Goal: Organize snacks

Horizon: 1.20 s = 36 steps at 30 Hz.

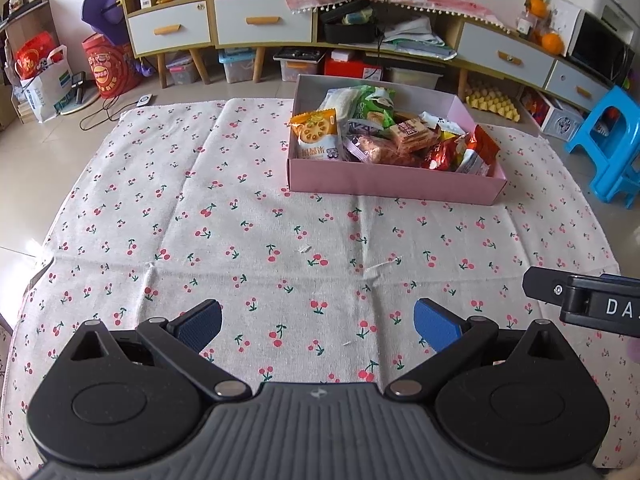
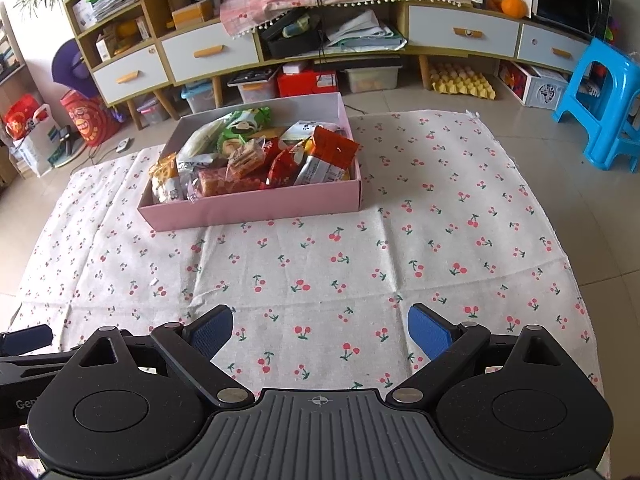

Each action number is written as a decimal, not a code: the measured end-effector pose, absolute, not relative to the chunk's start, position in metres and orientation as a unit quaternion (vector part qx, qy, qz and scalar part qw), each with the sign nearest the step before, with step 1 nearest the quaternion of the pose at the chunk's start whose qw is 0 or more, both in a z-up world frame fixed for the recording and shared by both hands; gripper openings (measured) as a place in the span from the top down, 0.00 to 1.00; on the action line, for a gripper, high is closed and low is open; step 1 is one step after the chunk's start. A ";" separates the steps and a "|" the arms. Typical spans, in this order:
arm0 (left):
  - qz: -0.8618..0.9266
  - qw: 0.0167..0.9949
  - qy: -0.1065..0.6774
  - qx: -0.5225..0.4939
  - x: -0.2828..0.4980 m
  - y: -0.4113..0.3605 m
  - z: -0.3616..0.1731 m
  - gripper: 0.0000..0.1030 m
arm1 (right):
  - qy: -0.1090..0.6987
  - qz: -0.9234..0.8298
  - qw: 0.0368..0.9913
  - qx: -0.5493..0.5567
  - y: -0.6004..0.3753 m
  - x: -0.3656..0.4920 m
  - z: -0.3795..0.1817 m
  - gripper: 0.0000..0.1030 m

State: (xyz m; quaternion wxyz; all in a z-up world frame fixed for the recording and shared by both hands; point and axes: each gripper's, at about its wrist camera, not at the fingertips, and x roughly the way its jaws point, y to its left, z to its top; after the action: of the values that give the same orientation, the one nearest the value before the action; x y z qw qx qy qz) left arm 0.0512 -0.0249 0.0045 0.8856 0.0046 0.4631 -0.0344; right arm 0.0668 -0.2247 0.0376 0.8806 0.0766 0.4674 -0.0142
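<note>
A pink box [image 1: 392,182] [image 2: 256,208] sits on the cherry-print cloth [image 1: 240,240] [image 2: 360,272], filled with several snack packets. Among them are an orange cracker packet [image 1: 318,132] [image 2: 166,178], a green packet [image 1: 374,106] [image 2: 244,122] and a red-orange packet [image 1: 480,148] [image 2: 330,152]. My left gripper [image 1: 318,326] hovers open over the near part of the cloth, well short of the box, with nothing between its blue pads. My right gripper [image 2: 320,332] is likewise open and empty, with the box far ahead to its left. Part of the right gripper's body [image 1: 584,296] shows at the left view's right edge.
A long cabinet with white drawers [image 1: 260,20] [image 2: 460,36] runs along the back, with storage bins under it. A blue plastic stool [image 1: 612,140] [image 2: 604,108] stands at the right. Red bags [image 1: 108,68] and a yellow egg tray [image 2: 460,82] lie on the tiled floor.
</note>
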 end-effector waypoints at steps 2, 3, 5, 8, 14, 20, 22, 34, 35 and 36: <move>-0.035 0.886 0.463 0.003 0.051 -0.025 0.005 0.00 | 0.467 -0.016 0.881 0.077 -0.225 0.067 0.038 0.07; -0.036 0.886 0.462 0.002 0.050 -0.024 0.005 0.00 | 0.467 -0.016 0.881 0.078 -0.225 0.067 0.038 0.07; -0.038 0.888 0.459 0.002 0.049 -0.025 0.006 0.00 | 0.467 -0.015 0.880 0.083 -0.225 0.067 0.038 0.07; -0.041 0.890 0.454 0.003 0.047 -0.026 0.009 0.00 | 0.470 -0.012 0.878 0.093 -0.226 0.068 0.038 0.07; -0.043 0.889 0.456 0.007 0.047 -0.029 0.007 0.00 | 0.470 -0.009 0.878 0.087 -0.224 0.068 0.038 0.07; -0.042 0.889 0.455 0.010 0.047 -0.031 0.006 0.00 | 0.470 -0.011 0.878 0.089 -0.225 0.068 0.037 0.07; -0.043 0.889 0.455 0.011 0.046 -0.031 0.006 0.00 | 0.471 -0.012 0.878 0.089 -0.225 0.068 0.037 0.07; -0.042 0.889 0.455 0.012 0.046 -0.031 0.006 0.01 | 0.473 -0.012 0.877 0.087 -0.224 0.068 0.036 0.07; -0.042 0.890 0.455 0.012 0.046 -0.031 0.006 0.00 | 0.473 -0.011 0.877 0.087 -0.224 0.068 0.036 0.07; -0.042 0.890 0.455 0.012 0.045 -0.031 0.006 0.00 | 0.473 -0.011 0.877 0.087 -0.224 0.068 0.036 0.07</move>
State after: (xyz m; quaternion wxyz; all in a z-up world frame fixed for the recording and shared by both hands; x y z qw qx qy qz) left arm 0.0455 -0.0313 0.0059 0.8895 0.0123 0.4548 -0.0420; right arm 0.0682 -0.2238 0.0364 0.8769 0.0871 0.4727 -0.0112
